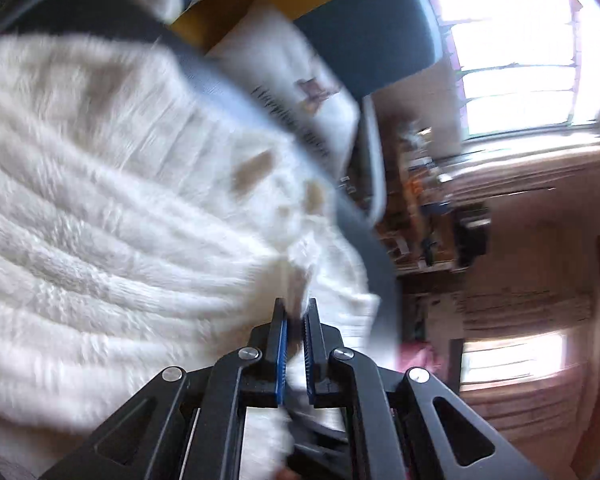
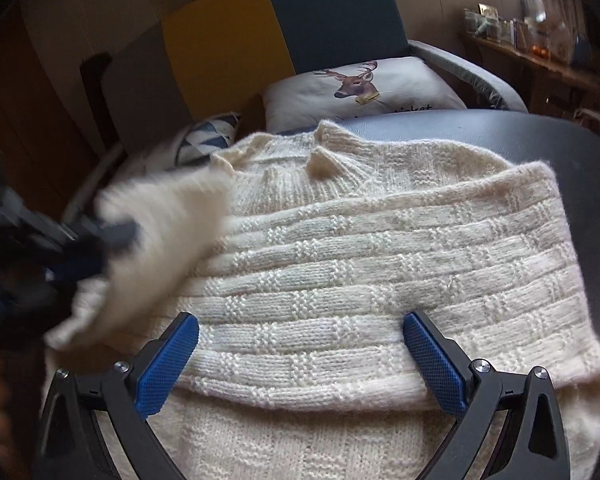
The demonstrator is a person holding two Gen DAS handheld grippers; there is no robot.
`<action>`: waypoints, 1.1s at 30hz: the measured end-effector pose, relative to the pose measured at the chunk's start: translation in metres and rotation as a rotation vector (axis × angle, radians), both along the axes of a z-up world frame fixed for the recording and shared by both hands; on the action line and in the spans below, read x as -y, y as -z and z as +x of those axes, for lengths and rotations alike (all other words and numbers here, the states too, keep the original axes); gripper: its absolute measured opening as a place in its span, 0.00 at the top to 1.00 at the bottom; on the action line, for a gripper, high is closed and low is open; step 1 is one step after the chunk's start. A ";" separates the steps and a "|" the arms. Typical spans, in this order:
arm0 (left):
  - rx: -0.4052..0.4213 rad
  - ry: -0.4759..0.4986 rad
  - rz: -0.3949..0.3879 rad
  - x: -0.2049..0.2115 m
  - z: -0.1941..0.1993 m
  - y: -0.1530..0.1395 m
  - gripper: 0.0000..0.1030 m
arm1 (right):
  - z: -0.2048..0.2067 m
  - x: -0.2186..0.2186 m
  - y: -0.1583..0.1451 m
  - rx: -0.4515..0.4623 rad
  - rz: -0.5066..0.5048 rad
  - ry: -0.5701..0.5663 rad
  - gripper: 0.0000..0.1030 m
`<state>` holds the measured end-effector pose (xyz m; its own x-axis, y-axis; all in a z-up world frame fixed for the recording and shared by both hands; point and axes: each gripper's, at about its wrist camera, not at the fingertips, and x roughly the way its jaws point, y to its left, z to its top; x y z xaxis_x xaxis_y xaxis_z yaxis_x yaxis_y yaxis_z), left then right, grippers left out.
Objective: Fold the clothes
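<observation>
The cream sweater (image 2: 380,264) lies across the dark tabletop (image 2: 540,140), filling the frame's middle. My left tool (image 1: 296,312) is clamped on a flap of it, blurred at left; I should carry that flap level across. My right tool (image 2: 300,340) hovers low over the hem, jaws spread wide, empty.

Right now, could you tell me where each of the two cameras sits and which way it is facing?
Left wrist: rides the left gripper, rolled sideways, looking along closed fingers pinching the cream sweater; the window lies beyond.
Right wrist: rides the right gripper, level, jaws wide open above the sweater on the dark table, facing the deer cushion; the left gripper shows blurred at left.
Shared: sweater, deer cushion, yellow and blue chair.
</observation>
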<state>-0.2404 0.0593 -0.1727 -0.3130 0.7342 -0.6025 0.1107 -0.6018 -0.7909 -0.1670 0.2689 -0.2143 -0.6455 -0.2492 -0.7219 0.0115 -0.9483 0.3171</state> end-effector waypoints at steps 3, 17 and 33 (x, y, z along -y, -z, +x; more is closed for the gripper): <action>0.018 0.031 -0.021 0.001 0.009 0.015 0.95 | 0.002 -0.001 -0.002 0.001 -0.049 -0.004 0.00; -0.031 -0.157 0.222 0.124 0.079 -0.006 0.81 | 0.000 0.022 0.027 0.097 -0.714 0.069 0.52; -0.088 -0.212 0.328 0.150 0.117 0.034 0.82 | -0.049 0.158 -0.147 -0.060 0.064 -0.184 0.92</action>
